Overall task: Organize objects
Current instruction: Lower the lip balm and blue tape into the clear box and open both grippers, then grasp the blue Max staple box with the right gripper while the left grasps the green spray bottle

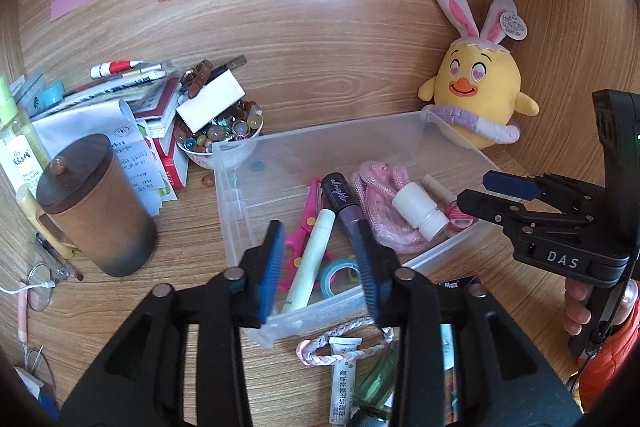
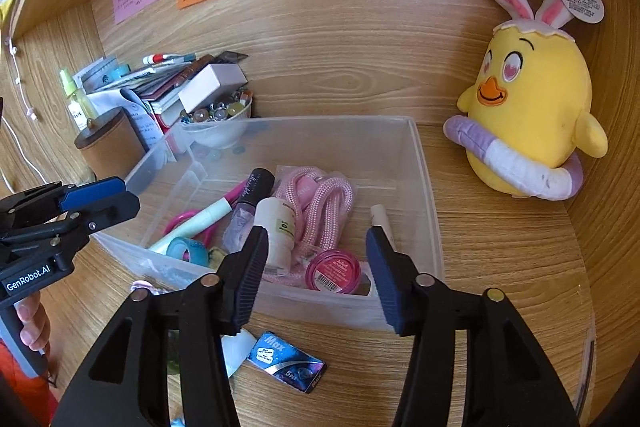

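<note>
Hovering over the clear bin [image 2: 424, 187], both my claws gape empty; the blue packet [image 2: 287, 361] before it looks light, slick, best pinched edgewise.

Bright soft daylight, pale shine on the wood wall [image 2: 360, 39] toward 12 o'clock, edges bent round, corners were dark.

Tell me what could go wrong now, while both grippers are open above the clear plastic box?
1. The left gripper hangs open close over the near wall of the clear plastic box; lowering it could catch the rim and shove the box.
2. The white bottle lies loose on the pink rope near the right gripper, so a touch may roll it.
3. The blue Max packet lies flat on the desk and may slip from the pads.
</note>
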`<action>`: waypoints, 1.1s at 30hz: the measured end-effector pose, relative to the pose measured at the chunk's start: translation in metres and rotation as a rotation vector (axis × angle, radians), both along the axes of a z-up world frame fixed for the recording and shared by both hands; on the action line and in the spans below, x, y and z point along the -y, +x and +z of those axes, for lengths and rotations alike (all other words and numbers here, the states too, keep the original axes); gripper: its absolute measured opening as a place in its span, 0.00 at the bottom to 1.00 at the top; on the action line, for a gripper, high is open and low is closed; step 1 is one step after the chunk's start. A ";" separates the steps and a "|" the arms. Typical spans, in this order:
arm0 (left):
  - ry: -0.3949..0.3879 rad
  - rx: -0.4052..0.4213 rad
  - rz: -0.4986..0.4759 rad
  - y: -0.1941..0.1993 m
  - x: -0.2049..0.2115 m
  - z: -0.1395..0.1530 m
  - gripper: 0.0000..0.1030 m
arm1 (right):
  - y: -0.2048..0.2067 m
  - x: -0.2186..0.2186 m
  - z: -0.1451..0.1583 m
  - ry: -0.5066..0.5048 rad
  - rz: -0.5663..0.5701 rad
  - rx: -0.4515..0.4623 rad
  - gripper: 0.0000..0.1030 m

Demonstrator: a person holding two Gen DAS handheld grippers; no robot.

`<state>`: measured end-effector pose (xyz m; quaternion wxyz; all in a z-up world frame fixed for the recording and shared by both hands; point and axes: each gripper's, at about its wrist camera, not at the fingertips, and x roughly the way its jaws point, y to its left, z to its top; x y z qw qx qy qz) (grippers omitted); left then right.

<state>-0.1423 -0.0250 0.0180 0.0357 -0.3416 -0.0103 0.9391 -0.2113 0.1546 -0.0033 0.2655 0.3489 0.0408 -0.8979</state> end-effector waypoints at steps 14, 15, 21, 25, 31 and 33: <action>-0.032 -0.058 -0.007 0.042 -0.007 0.014 0.90 | 0.045 -0.018 0.012 0.007 0.054 -0.064 0.70; -0.035 -0.050 -0.012 0.045 -0.008 0.012 0.90 | 0.047 -0.020 0.009 0.011 0.056 -0.057 0.70; -0.022 0.036 -0.043 0.056 -0.013 -0.013 0.90 | 0.051 -0.029 -0.018 0.029 0.077 0.031 0.70; -0.042 0.078 -0.073 0.063 -0.022 -0.030 0.90 | 0.049 -0.026 -0.038 0.071 0.113 0.086 0.70; -0.044 0.111 -0.125 0.065 -0.038 -0.046 0.89 | 0.039 -0.014 -0.054 0.105 0.142 0.135 0.69; -0.042 0.116 -0.134 0.064 -0.042 -0.049 0.87 | 0.034 -0.008 -0.057 0.118 0.149 0.142 0.65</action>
